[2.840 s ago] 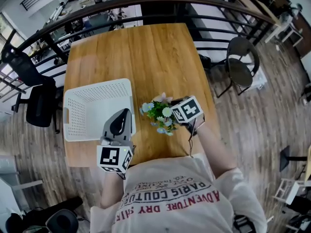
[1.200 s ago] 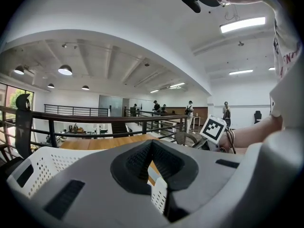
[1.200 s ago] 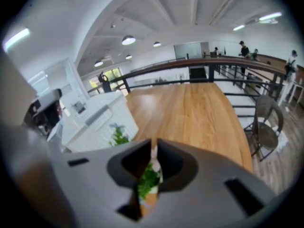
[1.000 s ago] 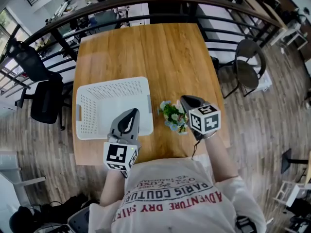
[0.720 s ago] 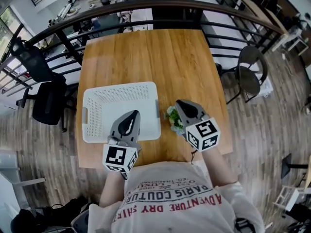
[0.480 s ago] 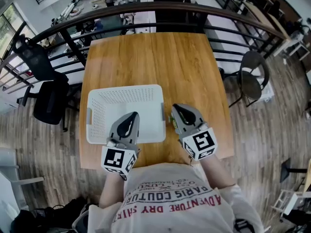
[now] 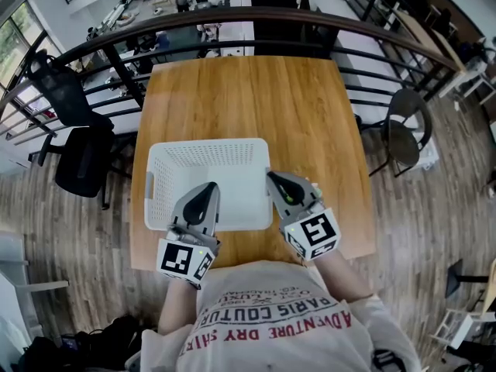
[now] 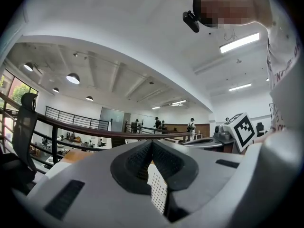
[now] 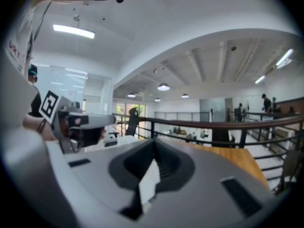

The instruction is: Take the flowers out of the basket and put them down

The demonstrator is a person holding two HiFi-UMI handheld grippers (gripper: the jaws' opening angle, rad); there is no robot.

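Right gripper (image 7: 273, 178) has left the flowers, now hidden; its jaws clamp the white basket (image 7: 205, 155) wall, as do the left gripper (image 7: 208, 188) jaws. Basket looks light and stiff; rims suit gripping.

Basket (image 7: 209, 143): white perforated plastic, rectangular, open-topped, upright, slot handle in left wall; on wooden table (image 7: 310, 115), 7 o'clock sector.

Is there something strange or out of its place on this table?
No flowers show. The basket looks empty and the bare table holds none; they may lie hidden under the right gripper, whose fingers are closing on the basket's wall. The left gripper grips its wall too. Nothing is spilled or broken.
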